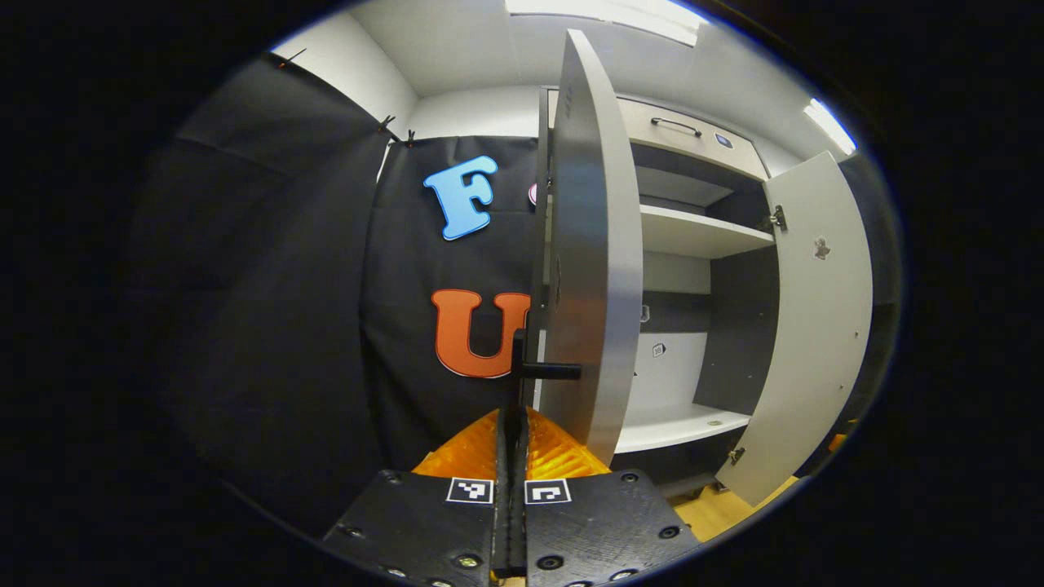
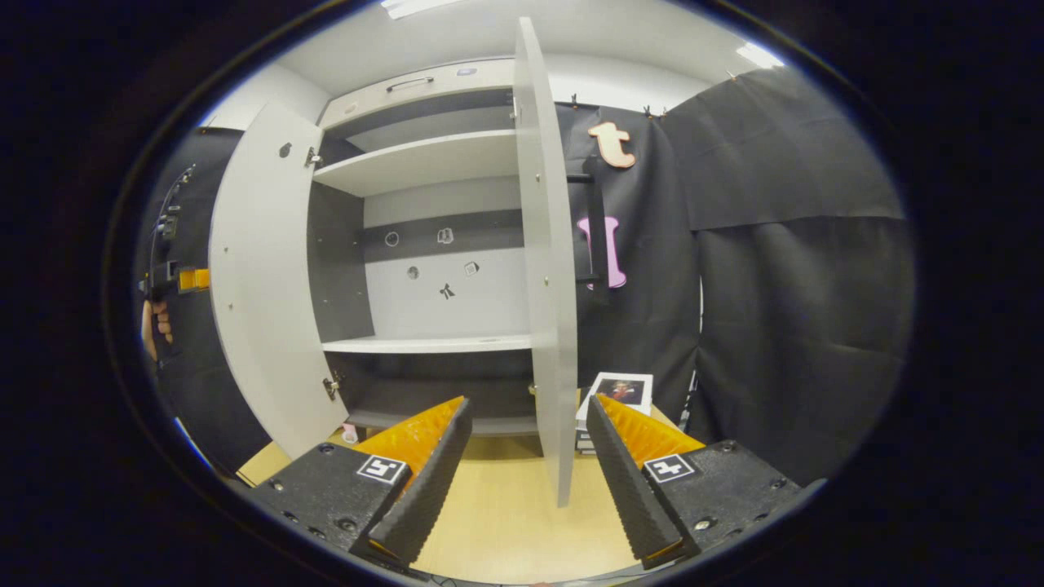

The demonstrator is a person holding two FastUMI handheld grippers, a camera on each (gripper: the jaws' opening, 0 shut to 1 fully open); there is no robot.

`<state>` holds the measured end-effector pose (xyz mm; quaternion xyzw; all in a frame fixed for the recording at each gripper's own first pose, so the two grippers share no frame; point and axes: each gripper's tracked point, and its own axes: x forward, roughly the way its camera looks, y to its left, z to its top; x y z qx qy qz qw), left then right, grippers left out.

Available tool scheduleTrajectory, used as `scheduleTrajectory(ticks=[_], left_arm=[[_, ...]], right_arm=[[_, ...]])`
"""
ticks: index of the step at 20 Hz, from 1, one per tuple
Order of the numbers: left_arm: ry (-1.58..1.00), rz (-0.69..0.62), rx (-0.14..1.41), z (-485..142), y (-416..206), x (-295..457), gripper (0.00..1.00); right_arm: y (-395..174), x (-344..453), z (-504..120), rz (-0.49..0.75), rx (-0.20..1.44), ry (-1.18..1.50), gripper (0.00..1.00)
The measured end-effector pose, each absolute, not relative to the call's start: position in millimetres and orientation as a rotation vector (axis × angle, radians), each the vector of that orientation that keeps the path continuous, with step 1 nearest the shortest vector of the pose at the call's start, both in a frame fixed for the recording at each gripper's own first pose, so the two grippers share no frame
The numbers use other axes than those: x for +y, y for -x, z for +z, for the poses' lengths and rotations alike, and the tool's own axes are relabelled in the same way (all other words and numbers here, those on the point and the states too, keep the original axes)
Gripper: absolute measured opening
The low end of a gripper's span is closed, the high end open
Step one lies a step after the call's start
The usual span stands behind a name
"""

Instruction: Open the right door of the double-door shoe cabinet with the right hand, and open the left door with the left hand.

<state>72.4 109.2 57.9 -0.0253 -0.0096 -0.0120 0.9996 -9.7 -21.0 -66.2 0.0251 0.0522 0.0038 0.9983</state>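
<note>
The white shoe cabinet (image 2: 424,159) stands with both doors swung out. In the left gripper view the left door (image 1: 591,261) is edge-on just ahead, and my left gripper (image 1: 515,424) is shut on its thin black handle (image 1: 519,367). The right door (image 1: 816,326) hangs open farther off. In the right gripper view my right gripper (image 2: 528,408) is open, and the right door's (image 2: 545,269) front edge stands between its fingers without touching them. That door's black handle (image 2: 595,228) is on its outer face. The left door (image 2: 261,285) is open at the left, with the other gripper (image 2: 175,281) and a hand behind it.
The cabinet's shelves (image 2: 428,344) are bare, with a few small stickers on the back panel. A drawer with a handle (image 1: 675,125) tops the cabinet. A small stack of books (image 2: 616,391) lies on the wooden floor (image 2: 506,505) by the right door. Black cloth walls flank both sides.
</note>
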Motion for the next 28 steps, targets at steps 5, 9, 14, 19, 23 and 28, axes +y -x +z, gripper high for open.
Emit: scheduleTrajectory(ticks=[5,9,14,19,23,28], left_arm=[[0.156,-0.087,-0.026,53,-70,113,0.0],[0.181,0.034,-0.064,28,-16,106,0.0],[0.079,-0.006,-0.115,17,-4,34,0.0],[0.118,-0.042,-0.035,-2,-14,-6,0.0],[0.078,-0.054,-0.014,-9,-18,-13,0.75],[0.041,0.02,0.006,-18,-19,-4,0.89]], right_arm=[[15,-21,-65,-0.009,0.096,-0.041,0.92],[20,-25,-59,-0.035,0.065,-0.042,0.91],[17,-10,-38,-0.007,0.005,-0.069,0.92],[17,6,-23,0.024,-0.022,-0.058,0.91],[18,7,-28,0.026,-0.011,-0.04,0.91],[17,4,-26,0.018,-0.011,-0.05,0.91]])
